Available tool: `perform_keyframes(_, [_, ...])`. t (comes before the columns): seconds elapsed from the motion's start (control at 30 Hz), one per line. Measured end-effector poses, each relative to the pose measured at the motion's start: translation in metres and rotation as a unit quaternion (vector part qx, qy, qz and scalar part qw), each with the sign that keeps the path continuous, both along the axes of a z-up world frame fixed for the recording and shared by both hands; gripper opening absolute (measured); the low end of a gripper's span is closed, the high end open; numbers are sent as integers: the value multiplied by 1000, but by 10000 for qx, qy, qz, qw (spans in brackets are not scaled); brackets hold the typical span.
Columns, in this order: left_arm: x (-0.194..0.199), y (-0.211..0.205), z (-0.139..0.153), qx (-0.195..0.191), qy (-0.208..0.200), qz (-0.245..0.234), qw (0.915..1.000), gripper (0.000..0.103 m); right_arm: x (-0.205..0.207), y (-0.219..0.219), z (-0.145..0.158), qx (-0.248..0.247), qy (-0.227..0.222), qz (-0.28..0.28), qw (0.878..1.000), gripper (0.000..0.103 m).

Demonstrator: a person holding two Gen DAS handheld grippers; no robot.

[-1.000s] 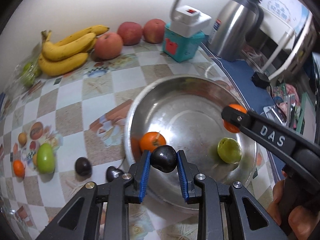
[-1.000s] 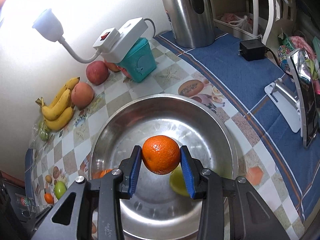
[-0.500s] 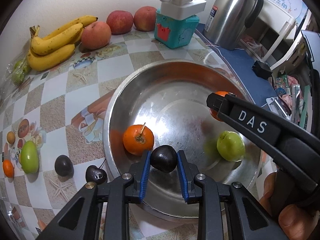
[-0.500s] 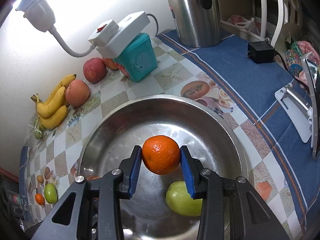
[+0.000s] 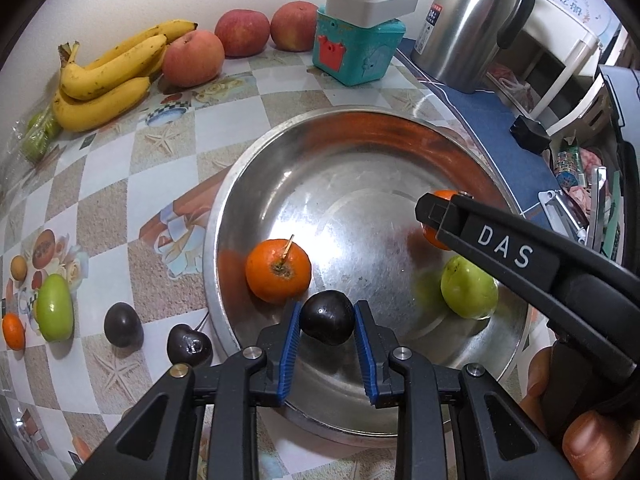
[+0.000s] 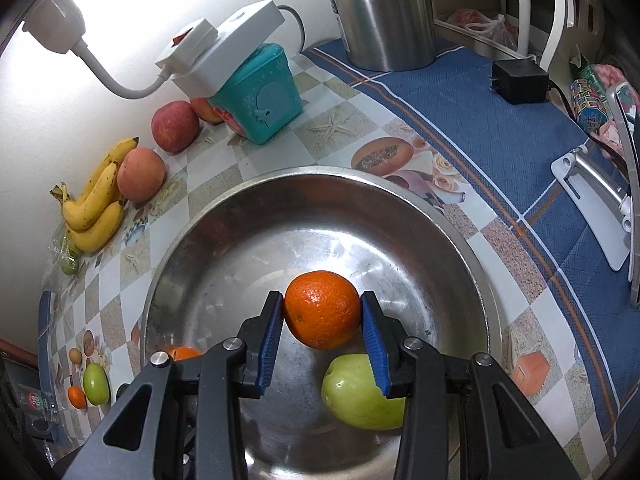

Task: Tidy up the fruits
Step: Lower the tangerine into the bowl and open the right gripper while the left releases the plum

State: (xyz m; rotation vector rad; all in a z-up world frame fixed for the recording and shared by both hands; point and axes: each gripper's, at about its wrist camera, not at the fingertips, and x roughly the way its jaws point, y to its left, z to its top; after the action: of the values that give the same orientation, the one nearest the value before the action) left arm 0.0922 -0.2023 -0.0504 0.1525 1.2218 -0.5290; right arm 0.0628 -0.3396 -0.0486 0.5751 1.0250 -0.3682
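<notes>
A steel bowl (image 5: 280,160) (image 6: 460,236) sits on the checkered table. In it lie a stemmed orange (image 5: 278,271) and a green fruit (image 5: 469,289) (image 6: 360,394). My left gripper (image 5: 327,326) is shut on a dark plum (image 5: 327,318), held over the bowl's near side. My right gripper (image 6: 322,320) is shut on an orange (image 6: 322,309) (image 5: 440,216), held low over the bowl's middle beside the green fruit. The right gripper's black body shows in the left wrist view (image 5: 500,248).
On the table left of the bowl lie a dark plum (image 5: 123,325), a cherry (image 5: 189,345), a green fruit (image 5: 55,307) and a small orange (image 5: 13,331). Bananas (image 5: 108,80), three apples (image 5: 192,58), a teal box (image 5: 356,50) and a kettle (image 5: 468,28) stand behind.
Both grippers have moved forward and lower over the bowl with their fruits still held. The right gripper's orange now sits closer to the bowl's floor.
</notes>
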Motion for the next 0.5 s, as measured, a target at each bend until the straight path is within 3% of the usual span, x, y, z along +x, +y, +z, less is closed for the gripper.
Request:
perform_keyframes(0.03, [0, 0, 0, -8, 6, -2, 10000, 32, 1, 0, -1, 15, 21, 10, 10000, 41])
perform_keyframes(0.1, [0, 0, 1, -46, 26, 2, 10000, 50, 1, 0, -2, 28, 52, 26, 10000, 41])
perform_keyframes(0.13, [0, 0, 2, -60, 33, 9, 10000, 54, 1, 0, -2, 17, 73, 25, 10000, 42])
perform_keyframes(0.23, [-1, 0, 5, -84, 25, 6, 10000, 56, 2, 1, 1, 5, 40, 43, 10000, 44])
perform_keyframes(0.33, [-1, 1, 10, -132, -12, 4, 9999, 56, 1, 1, 8, -53, -25, 29, 10000, 55])
perform_keyframes(0.5, [2, 9, 23, -237, -108, 120, 9996, 59, 0, 1, 23, -165, -130, 21, 9998, 55])
